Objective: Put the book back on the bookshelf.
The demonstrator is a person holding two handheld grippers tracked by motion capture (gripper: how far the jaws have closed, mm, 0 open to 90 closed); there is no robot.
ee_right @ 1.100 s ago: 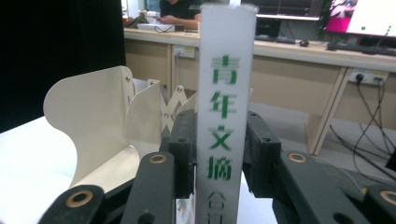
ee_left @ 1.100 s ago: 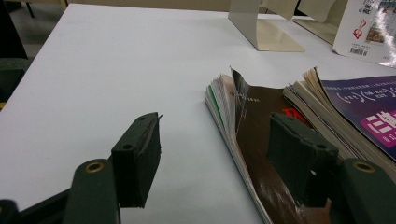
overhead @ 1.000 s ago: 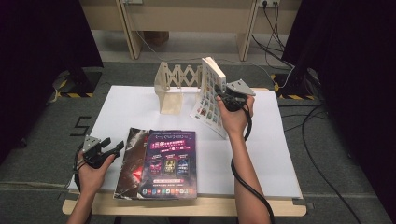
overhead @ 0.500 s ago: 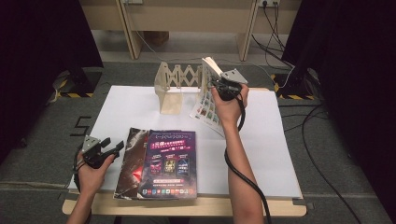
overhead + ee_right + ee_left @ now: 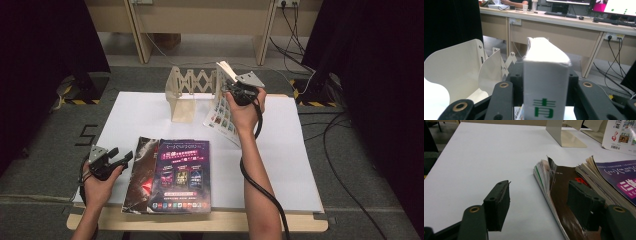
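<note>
White book sat pinched in your right tool, tilted at 1 o'clock by the rack; next you'd stand it inside. Left tool idled spread.

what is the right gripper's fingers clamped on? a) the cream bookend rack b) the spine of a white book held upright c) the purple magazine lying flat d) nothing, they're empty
b: in the right gripper view the fingers press both sides of the white book, spine towards the camera, and the high view shows the right gripper holding it up beside the bookend rack.
</note>
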